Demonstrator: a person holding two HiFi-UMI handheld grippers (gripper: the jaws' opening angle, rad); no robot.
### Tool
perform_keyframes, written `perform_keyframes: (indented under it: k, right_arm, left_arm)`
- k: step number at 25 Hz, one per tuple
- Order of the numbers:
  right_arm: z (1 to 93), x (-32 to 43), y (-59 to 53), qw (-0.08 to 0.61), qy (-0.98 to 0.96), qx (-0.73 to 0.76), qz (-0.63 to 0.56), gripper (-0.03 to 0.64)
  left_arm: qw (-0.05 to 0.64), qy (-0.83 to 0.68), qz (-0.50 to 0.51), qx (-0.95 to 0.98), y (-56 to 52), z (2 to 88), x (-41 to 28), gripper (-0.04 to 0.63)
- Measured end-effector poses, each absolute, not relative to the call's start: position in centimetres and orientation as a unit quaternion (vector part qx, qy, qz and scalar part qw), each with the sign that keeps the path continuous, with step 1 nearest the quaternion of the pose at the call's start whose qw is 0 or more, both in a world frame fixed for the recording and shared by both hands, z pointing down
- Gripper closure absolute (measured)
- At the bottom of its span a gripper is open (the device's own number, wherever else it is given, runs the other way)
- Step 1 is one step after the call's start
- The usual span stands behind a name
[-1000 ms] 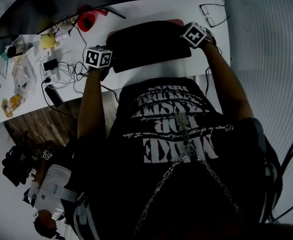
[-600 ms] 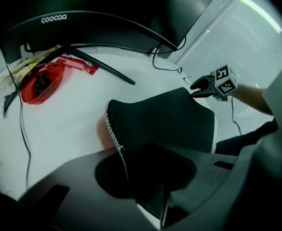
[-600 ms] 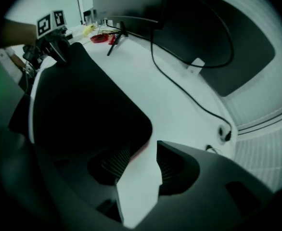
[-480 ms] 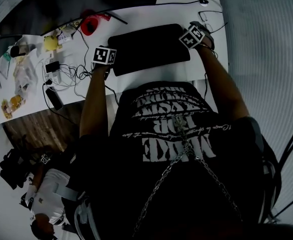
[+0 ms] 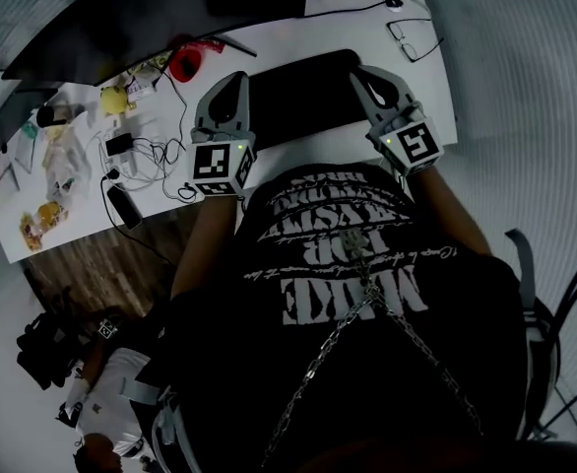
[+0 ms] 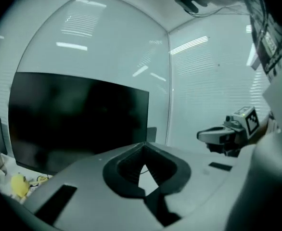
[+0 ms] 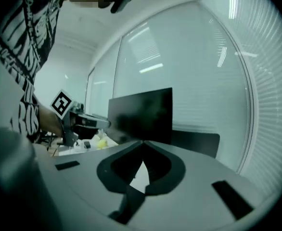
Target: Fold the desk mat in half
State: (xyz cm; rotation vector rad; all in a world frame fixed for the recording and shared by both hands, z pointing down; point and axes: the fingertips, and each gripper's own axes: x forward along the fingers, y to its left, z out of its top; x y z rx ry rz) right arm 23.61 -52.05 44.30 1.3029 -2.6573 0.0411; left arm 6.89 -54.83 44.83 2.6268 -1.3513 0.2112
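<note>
The black desk mat (image 5: 303,92) lies flat on the white desk (image 5: 421,87) in the head view. My left gripper (image 5: 235,77) hangs in the air above the mat's left end. My right gripper (image 5: 358,72) hangs above its right end. Both point roughly level, away from the person. The jaws of both have just been closing and now meet at the tips with nothing between them, as the left gripper (image 6: 143,144) and right gripper (image 7: 142,142) show in their own views. Neither gripper touches the mat. Each gripper view catches the other gripper off to its side.
A big dark monitor (image 6: 78,119) stands at the back of the desk. Left of the mat are a red object (image 5: 183,64), a yellow one (image 5: 118,98), tangled cables (image 5: 151,151) and a dark device (image 5: 126,205). Glasses (image 5: 412,35) lie at far right. Another person (image 5: 101,402) sits on the floor.
Both grippers have left the mat's two ends and risen well above the desk, tilting up to point level. Their jaws let go of the mat, which stays flat on the desk.
</note>
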Motion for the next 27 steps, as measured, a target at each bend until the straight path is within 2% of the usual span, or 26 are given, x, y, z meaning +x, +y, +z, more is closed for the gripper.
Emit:
perform_keyframes:
  k: [2, 5, 27]
  right_arm:
    - [42.6, 21.8, -51.1, 0.067, -0.902, 0.427, -0.001, 0.617]
    - [41.8, 20.2, -50.5, 0.068, -0.906, 0.416, -0.026, 0.617]
    - [41.0, 17.2, -48.7, 0.092, -0.875, 0.474, -0.029, 0.617]
  left_arm:
    - [0.083, -0.459, 0.057, 0.883, -54.1, 43.9, 8.5, 0.589]
    - [0.077, -0.441, 0.063, 0.892, -53.1, 43.7, 9.7, 0.588]
    - [0.071, -0.391, 0.069, 0.915, -51.4, 43.4, 5.5, 0.589]
